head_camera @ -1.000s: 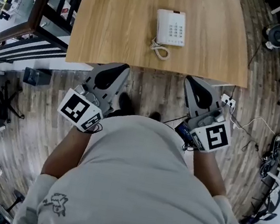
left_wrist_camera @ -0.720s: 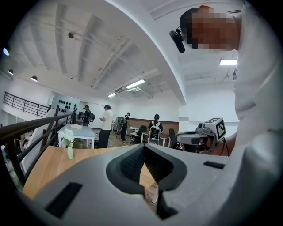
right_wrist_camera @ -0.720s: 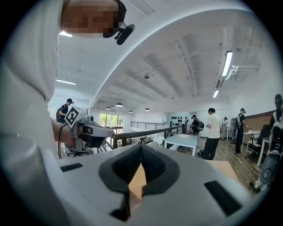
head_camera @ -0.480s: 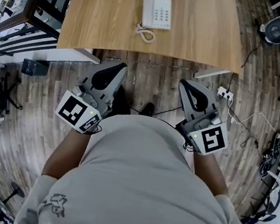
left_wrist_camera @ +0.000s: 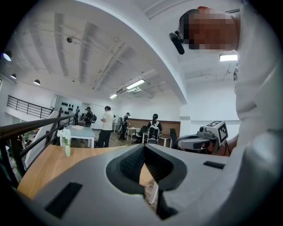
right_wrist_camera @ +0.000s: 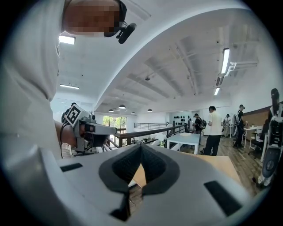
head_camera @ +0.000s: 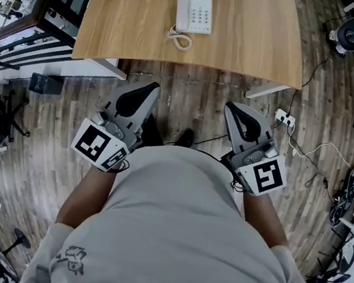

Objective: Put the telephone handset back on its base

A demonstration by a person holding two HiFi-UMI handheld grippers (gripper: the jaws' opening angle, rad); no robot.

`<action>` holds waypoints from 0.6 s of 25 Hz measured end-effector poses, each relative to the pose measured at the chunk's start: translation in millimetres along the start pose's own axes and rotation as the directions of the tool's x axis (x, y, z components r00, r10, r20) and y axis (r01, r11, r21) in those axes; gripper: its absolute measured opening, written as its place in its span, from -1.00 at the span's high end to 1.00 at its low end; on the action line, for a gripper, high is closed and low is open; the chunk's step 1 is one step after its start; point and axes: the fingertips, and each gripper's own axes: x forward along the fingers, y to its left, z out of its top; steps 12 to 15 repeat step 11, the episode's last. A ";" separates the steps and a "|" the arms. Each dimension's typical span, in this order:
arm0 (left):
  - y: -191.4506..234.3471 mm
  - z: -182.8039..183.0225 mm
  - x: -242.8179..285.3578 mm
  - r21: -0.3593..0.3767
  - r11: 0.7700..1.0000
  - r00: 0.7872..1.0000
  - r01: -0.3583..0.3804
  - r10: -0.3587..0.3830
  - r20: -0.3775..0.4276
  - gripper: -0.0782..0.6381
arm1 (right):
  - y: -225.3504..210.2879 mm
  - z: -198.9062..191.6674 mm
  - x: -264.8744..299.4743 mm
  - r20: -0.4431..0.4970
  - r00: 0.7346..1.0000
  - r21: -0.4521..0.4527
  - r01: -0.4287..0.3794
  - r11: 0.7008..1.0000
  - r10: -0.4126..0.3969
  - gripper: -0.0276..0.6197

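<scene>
Jaws of both grippers are closed with nothing between them: in the left gripper view the dark pads of the left gripper (left_wrist_camera: 143, 149) meet at the tip, and in the right gripper view the right gripper (right_wrist_camera: 140, 148) shows the same pressed-together pads. From the head view, the left gripper (head_camera: 148, 91) and right gripper (head_camera: 235, 109) are held low and close to the person's body, side by side but apart, over the wooden floor (head_camera: 189, 106) and short of the near edge of the table (head_camera: 261, 37). Each carries its marker cube (head_camera: 101, 145) at the back, by the wrist. The white phone (head_camera: 194, 13) sits on the far part of the table, a little left of the middle, well apart from both grippers. Its handset (head_camera: 182, 12) seems to lie along the left side of the base (head_camera: 203, 15), in its cradle, though it is too small here to be sure. The coiled cord (head_camera: 179, 39) lies on the wood just in front of the phone, toward the person. A vase (left_wrist_camera: 66, 143) with a pale flower stands on the table's far left part. On the floor to the right lies a power strip (head_camera: 282, 116), near the table's right leg. A dark railing (head_camera: 46, 21) runs beside the table's left side.
</scene>
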 end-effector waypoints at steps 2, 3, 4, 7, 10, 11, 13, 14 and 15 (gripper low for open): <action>-0.1 -1.0 0.2 -0.004 1.000 1.000 -0.005 0.005 0.001 0.77 | -0.9 0.1 -0.4 0.002 1.000 0.002 -0.001 1.000 0.001 0.90; 0.1 -1.3 0.6 -0.005 1.000 1.000 -0.006 0.006 0.002 0.77 | -1.6 0.5 -0.1 0.004 1.000 0.003 -0.001 1.000 0.001 0.90; 0.2 -1.5 0.6 -0.006 1.000 1.000 -0.006 0.006 0.003 0.77 | -2.0 1.0 0.2 0.005 1.000 0.002 -0.001 1.000 0.001 0.90; 0.9 -1.6 -1.0 -0.006 1.000 1.000 -0.007 0.007 0.003 0.77 | -1.9 2.1 1.1 0.006 1.000 0.000 0.000 1.000 0.000 0.90; 4.1 -1.1 -3.6 -0.010 1.000 1.000 -0.011 0.011 0.008 0.77 | 0.1 3.3 3.1 0.011 1.000 -0.003 0.002 1.000 -0.002 0.90; 5.1 -1.1 -4.7 -0.012 1.000 1.000 -0.012 0.012 0.009 0.77 | 1.0 3.6 3.8 0.012 1.000 -0.005 0.002 1.000 -0.002 0.90; 5.1 -1.1 -4.7 -0.012 1.000 1.000 -0.012 0.012 0.009 0.77 | 1.0 3.6 3.8 0.012 1.000 -0.005 0.002 1.000 -0.002 0.90; 5.1 -1.1 -4.7 -0.012 1.000 1.000 -0.012 0.012 0.009 0.77 | 1.0 3.6 3.8 0.012 1.000 -0.005 0.002 1.000 -0.002 0.90; 5.1 -1.1 -4.7 -0.012 1.000 1.000 -0.012 0.012 0.009 0.77 | 1.0 3.6 3.8 0.012 1.000 -0.005 0.002 1.000 -0.002 0.90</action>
